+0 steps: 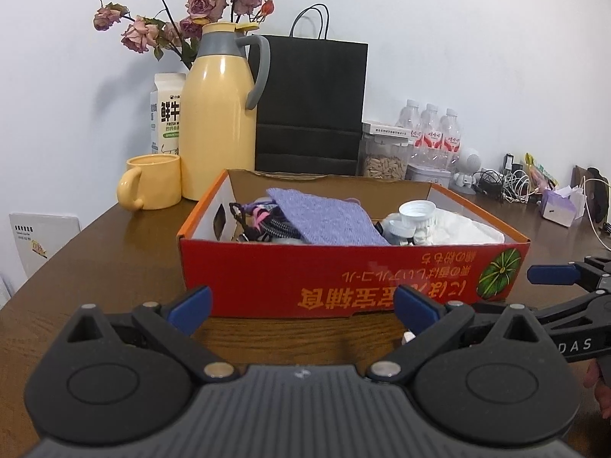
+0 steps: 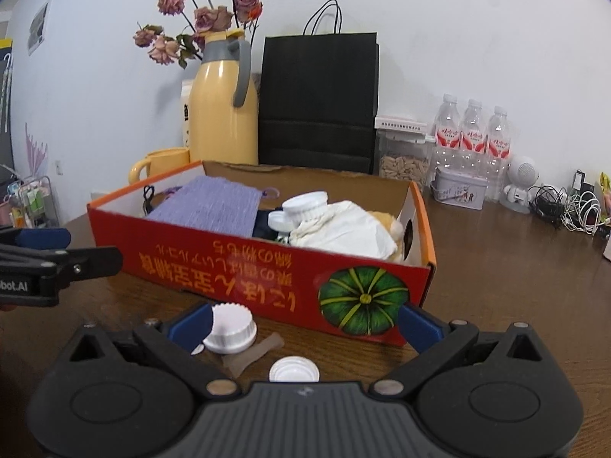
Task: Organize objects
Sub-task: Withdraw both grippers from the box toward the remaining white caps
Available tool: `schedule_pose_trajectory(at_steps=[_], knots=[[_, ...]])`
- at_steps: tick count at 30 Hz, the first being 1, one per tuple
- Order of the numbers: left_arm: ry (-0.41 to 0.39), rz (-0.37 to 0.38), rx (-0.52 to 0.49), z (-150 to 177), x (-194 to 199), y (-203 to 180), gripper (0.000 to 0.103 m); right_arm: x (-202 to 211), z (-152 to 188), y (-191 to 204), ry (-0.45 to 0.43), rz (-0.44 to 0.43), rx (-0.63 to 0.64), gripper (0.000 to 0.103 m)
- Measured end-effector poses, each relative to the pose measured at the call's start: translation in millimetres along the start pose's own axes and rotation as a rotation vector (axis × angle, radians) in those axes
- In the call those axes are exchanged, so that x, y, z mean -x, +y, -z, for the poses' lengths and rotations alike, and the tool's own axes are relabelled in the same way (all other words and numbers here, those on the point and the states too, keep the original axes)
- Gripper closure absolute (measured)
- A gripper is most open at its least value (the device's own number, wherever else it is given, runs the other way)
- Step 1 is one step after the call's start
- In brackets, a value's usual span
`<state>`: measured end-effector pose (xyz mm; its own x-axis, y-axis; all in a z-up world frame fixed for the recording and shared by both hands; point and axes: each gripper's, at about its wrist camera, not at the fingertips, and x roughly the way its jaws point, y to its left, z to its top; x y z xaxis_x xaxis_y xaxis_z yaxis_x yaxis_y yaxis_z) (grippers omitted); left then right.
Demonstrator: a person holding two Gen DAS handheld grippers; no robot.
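A red cardboard box (image 1: 343,267) stands on the brown table; it also shows in the right wrist view (image 2: 248,267). It holds a purple cloth (image 1: 324,217), cables, white caps (image 1: 416,213) and a white bag (image 2: 343,229). My left gripper (image 1: 301,309) is open and empty just before the box's front wall. My right gripper (image 2: 305,322) is open above the table in front of the box. A large white cap (image 2: 231,328) lies against its left finger, a smaller white cap (image 2: 294,372) lies between the fingers, and a translucent strip (image 2: 254,353) lies beside them.
Behind the box stand a yellow thermos (image 1: 219,114), a yellow mug (image 1: 151,181), a milk carton (image 1: 166,110), a black paper bag (image 1: 311,103), a seed jar (image 1: 383,156), water bottles (image 1: 431,133) and a tangle of cables (image 1: 508,183). The right gripper shows at the left view's right edge (image 1: 553,274).
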<state>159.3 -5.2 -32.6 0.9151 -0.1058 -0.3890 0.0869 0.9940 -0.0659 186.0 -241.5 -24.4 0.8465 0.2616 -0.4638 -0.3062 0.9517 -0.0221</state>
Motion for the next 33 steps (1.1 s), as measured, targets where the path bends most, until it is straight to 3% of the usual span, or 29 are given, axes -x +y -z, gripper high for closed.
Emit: schedule_pose_trajectory(at_steps=[10,15,20,24,31,33], knots=[[0.028,-0.022,0.019,3,-3,4,0.000,-6,2,-1,0.041,-0.020,-0.016,0.002],[0.037,-0.019,0.030,3,-5,6,0.000,-9,1,-1,0.063,-0.023,-0.013,0.019],[0.041,-0.016,0.036,3,-5,7,0.000,-11,2,-3,0.077,-0.031,-0.031,0.025],[0.052,-0.014,0.045,2,-7,9,0.000,-11,3,-4,0.090,-0.038,-0.041,0.043],[0.056,-0.009,0.054,2,-7,10,0.000,0,13,-8,0.141,-0.059,-0.065,0.049],[0.055,-0.010,0.054,2,-7,10,0.000,-1,15,-11,0.153,-0.063,-0.081,0.058]])
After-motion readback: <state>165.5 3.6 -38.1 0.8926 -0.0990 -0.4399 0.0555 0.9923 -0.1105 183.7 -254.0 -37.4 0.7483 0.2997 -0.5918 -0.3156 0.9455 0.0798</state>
